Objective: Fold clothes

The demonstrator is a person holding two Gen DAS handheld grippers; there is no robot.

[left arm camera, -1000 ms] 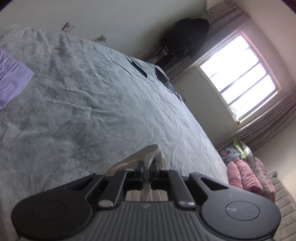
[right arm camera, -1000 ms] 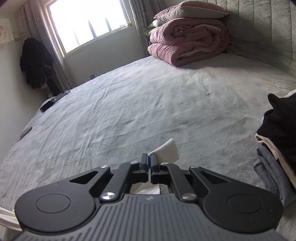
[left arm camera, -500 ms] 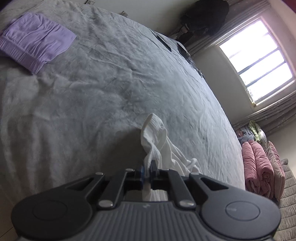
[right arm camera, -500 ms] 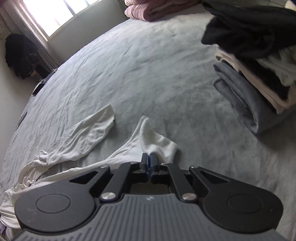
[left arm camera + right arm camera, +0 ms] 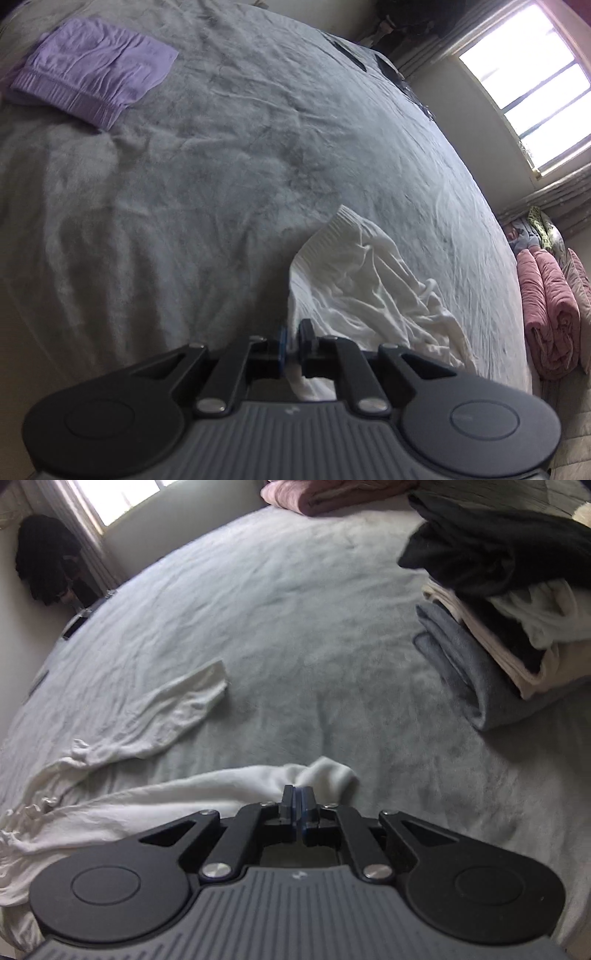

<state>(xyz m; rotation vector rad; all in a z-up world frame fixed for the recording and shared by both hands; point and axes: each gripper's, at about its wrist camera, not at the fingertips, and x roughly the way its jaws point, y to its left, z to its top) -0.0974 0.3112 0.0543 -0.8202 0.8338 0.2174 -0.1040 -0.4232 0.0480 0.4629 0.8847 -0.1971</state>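
The left claw (image 5: 294, 341) is clamped on a fold of the white garment (image 5: 369, 295), cloth showing between its pads. The right claw (image 5: 298, 805) sits at the garment's cuff (image 5: 332, 773); its jaws have just been opening, yet look nearly closed, and whether cloth is still pinched cannot be told. The garment lies spread on the grey bed (image 5: 295, 609) at its near edge, one sleeve (image 5: 177, 705) reaching toward the middle. Farther off are a pile of folded clothes (image 5: 498, 609) and folded purple shorts (image 5: 92, 66).
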